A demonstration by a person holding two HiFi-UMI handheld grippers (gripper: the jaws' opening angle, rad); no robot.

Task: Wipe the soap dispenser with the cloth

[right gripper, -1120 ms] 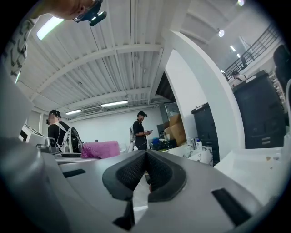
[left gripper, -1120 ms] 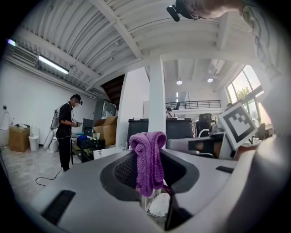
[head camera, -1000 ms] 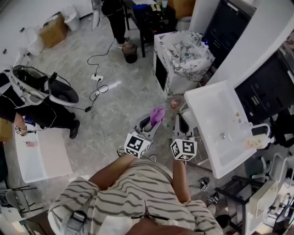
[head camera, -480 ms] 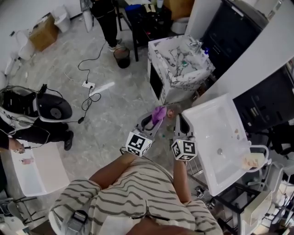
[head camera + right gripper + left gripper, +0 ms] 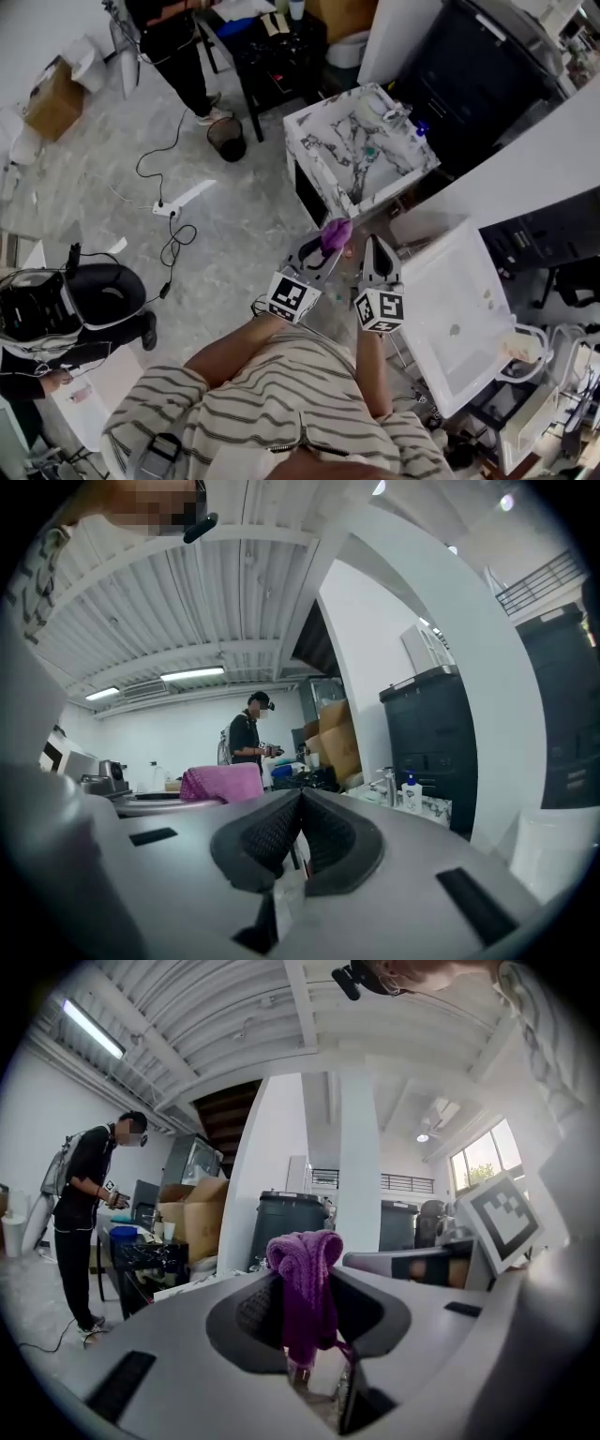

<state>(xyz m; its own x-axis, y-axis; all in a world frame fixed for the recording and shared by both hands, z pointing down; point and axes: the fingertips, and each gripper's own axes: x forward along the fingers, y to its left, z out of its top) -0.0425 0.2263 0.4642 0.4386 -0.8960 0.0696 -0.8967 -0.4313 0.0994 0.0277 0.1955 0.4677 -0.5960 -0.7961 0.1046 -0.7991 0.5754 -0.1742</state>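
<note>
**Carrying the cloth toward the counter; wiping not begun**

Nearest the person, the left gripper (image 5: 322, 253) has its jaws pinching a purple terry cloth (image 5: 304, 1283), whose bunched top stands up above the pads. Just beside it at 3 o'clock, the right gripper (image 5: 301, 803) has its jaws pressed together on nothing. A white rectangular basin (image 5: 469, 281) lies at 4 o'clock from the grippers. The marble-patterned sink counter (image 5: 328, 155) now sits close ahead at 12 o'clock. The white plastic soap dispenser (image 5: 410, 794) stands on it beside the tap, at about 1 o'clock and well apart from both grippers.

Compared with a second ago, the counter has drawn much nearer to the grippers and the white basin has slid down the right side, while the cloth is held as before. I judge this to be the approach: the dispenser is not yet touched, and the free gripper may need to steady it.
</note>
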